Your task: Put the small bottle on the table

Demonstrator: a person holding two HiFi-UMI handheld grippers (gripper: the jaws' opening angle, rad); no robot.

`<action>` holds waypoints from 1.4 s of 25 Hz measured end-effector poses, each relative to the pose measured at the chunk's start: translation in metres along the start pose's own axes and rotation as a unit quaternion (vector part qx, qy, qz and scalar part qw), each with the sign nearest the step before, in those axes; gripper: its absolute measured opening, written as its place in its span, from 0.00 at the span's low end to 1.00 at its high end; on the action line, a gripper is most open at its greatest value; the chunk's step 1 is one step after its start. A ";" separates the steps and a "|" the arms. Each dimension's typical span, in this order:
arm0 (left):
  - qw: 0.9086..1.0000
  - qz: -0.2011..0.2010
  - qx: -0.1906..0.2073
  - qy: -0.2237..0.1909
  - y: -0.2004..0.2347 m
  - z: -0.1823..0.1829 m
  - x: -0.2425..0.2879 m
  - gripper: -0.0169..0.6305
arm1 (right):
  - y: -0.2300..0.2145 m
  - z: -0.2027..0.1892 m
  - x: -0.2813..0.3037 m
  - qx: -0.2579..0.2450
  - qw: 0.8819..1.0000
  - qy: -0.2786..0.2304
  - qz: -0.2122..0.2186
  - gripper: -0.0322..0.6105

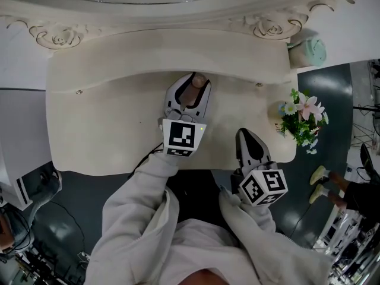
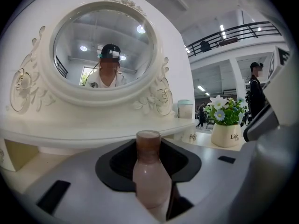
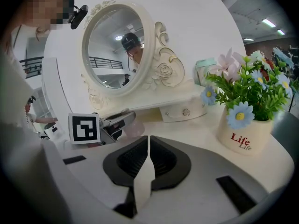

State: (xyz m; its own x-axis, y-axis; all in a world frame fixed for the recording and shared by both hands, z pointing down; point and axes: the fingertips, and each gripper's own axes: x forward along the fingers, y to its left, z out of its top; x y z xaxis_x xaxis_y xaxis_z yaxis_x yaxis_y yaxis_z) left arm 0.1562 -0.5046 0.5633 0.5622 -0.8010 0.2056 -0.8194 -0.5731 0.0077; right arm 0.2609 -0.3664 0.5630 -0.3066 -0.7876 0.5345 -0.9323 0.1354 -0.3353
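A small pinkish bottle (image 2: 150,171) with a brown cap stands upright between the jaws of my left gripper (image 2: 152,190), which is shut on it. In the head view the left gripper (image 1: 193,83) holds the bottle (image 1: 195,91) over the middle of the cream dressing table (image 1: 107,117). Whether the bottle's base touches the tabletop I cannot tell. My right gripper (image 1: 245,136) is at the table's front edge, to the right of the left one. Its jaws (image 3: 148,148) are shut with nothing between them. From the right gripper view, the left gripper (image 3: 122,121) and the bottle (image 3: 134,129) sit low over the tabletop.
A white pot of flowers (image 1: 301,122) stands at the table's right end. Behind it is a jar with a pale green lid (image 1: 309,49). An oval mirror (image 2: 103,50) in a carved frame rises at the back, above a raised shelf with small drawers (image 3: 184,111).
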 end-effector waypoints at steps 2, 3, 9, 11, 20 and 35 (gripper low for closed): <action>1.000 0.001 0.000 0.001 0.000 0.000 0.001 0.27 | 0.000 0.001 0.000 0.000 1.000 -0.002 0.002 0.11; 1.000 -0.001 0.000 0.002 0.000 0.000 0.001 0.27 | 0.001 0.001 0.000 0.001 1.000 -0.002 0.003 0.11; 1.000 -0.019 0.005 0.014 -0.007 0.000 -0.001 0.37 | 0.004 0.006 -0.005 -0.005 1.000 -0.010 0.006 0.11; 1.000 -0.014 0.007 0.018 -0.006 0.000 -0.005 0.41 | 0.005 0.010 -0.006 -0.007 1.000 -0.015 0.006 0.11; 0.999 -0.003 -0.017 0.046 0.009 -0.001 -0.034 0.42 | 0.012 0.028 -0.015 -0.011 0.999 -0.047 0.009 0.11; 0.998 -0.014 -0.050 0.035 0.032 0.041 -0.092 0.41 | 0.042 0.070 -0.027 -0.028 0.993 -0.106 0.039 0.11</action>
State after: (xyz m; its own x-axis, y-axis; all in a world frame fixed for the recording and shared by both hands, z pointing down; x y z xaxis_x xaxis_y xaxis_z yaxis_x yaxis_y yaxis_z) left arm 0.0830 -0.4557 0.5045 0.5783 -0.7695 0.2708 -0.8129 -0.5717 0.1113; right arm 0.2434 -0.3817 0.4808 -0.3369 -0.8817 0.3303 -0.9182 0.2300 -0.3226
